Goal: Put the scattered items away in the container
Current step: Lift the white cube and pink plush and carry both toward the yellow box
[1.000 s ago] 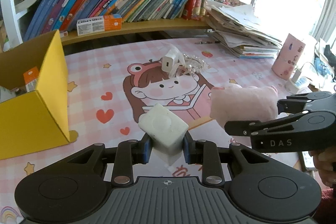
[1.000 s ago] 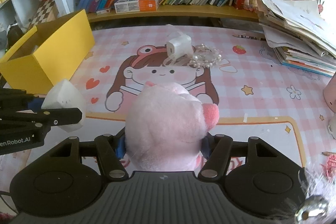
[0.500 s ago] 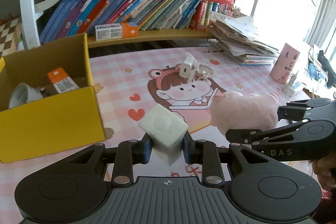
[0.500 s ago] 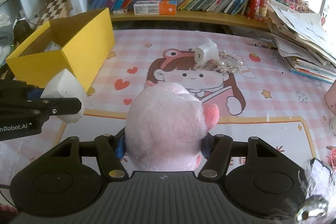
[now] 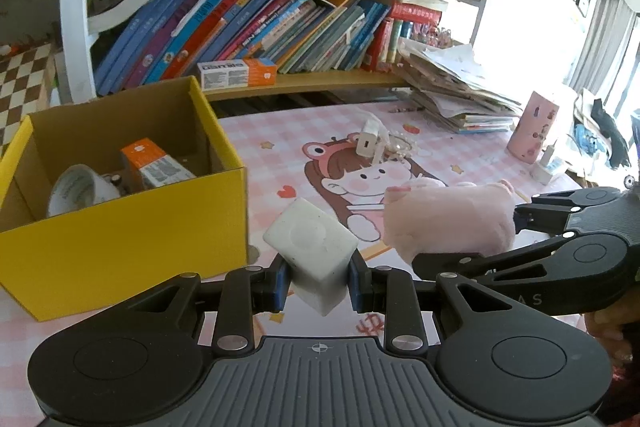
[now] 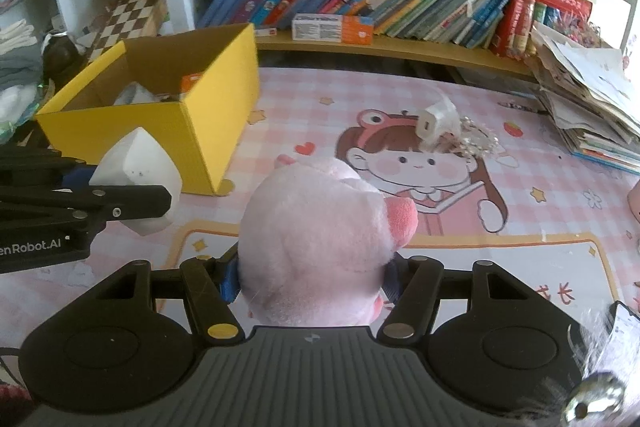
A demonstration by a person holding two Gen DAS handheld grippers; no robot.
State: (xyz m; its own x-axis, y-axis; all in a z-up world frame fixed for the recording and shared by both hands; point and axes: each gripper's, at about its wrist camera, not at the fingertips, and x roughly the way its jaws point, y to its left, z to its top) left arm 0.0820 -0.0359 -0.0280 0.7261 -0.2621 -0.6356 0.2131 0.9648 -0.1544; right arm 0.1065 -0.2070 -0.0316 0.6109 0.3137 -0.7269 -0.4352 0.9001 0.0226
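Yellow cardboard box (image 5: 120,227) sits just ahead and to the left of the left gripper (image 5: 316,283), open on top, with a roll of tape (image 5: 80,187) and a small orange-and-white carton (image 5: 154,167) already inside. That gripper is clamped on a white cube-shaped block (image 5: 312,247), tilted so one corner points down, held up off the mat. Nothing sits between the block and the box's near wall.

Off to its right, the right gripper (image 6: 312,279) is squeezing a pink plush toy (image 6: 320,239), which fills the middle of its own camera, so the mat directly ahead is mostly hidden. From that side the box (image 6: 216,119) is ahead and to the left, with the left gripper and its block in front of the near corner.

Further ahead of both, on the pink checked cartoon mat (image 5: 460,155), a white charger plug (image 6: 434,119) leans against a beaded pearl thing (image 6: 476,143); they're touching. A messy pile of papers (image 6: 580,99) is off to the right, a pink cup (image 5: 534,131) near it, and books (image 5: 248,27) line the shelf behind.
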